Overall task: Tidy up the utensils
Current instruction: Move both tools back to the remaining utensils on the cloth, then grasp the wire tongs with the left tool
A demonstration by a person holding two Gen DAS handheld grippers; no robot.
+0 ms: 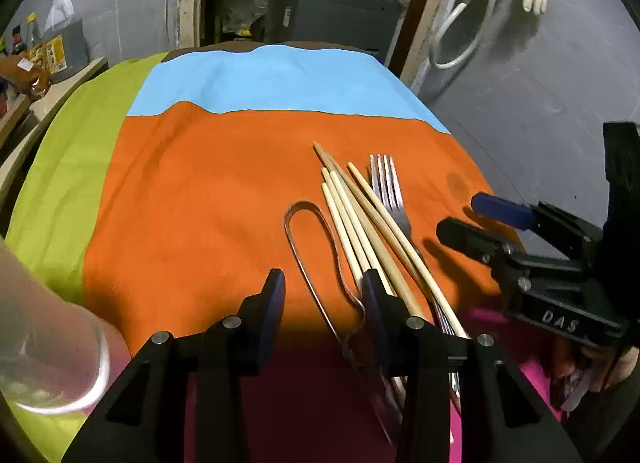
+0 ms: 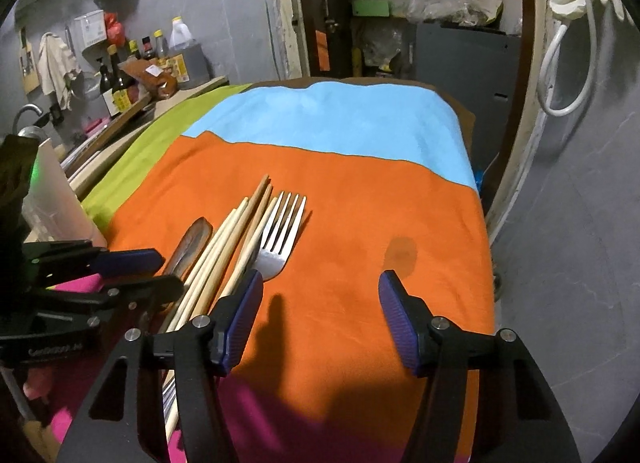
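You are working over a counter draped in a striped cloth [image 1: 224, 199] [image 2: 360, 223], whose right edge is dropping to grey floor and whose far edge is meeting a doorway. Wide bare orange is lying left of the utensils in the left view and right of them in the right view.

The chopsticks [image 1: 360, 219] [image 2: 224, 247] are lying bunched mid-cloth, the fork [image 1: 390, 195] [image 2: 280, 239] touching their right side, a spoon [image 1: 308, 239] [image 2: 192, 243] on their left.

Your left gripper [image 1: 324, 295] [image 2: 136, 271] is hovering with jaws wide, empty, over the spoon handle. Your right gripper [image 2: 320, 303] [image 1: 472, 215] is gaping wider, empty, beside the fork.

Only the left view is showing a clear glass [image 1: 52, 343] near left; only the right is showing bottles [image 2: 120, 79] far left.
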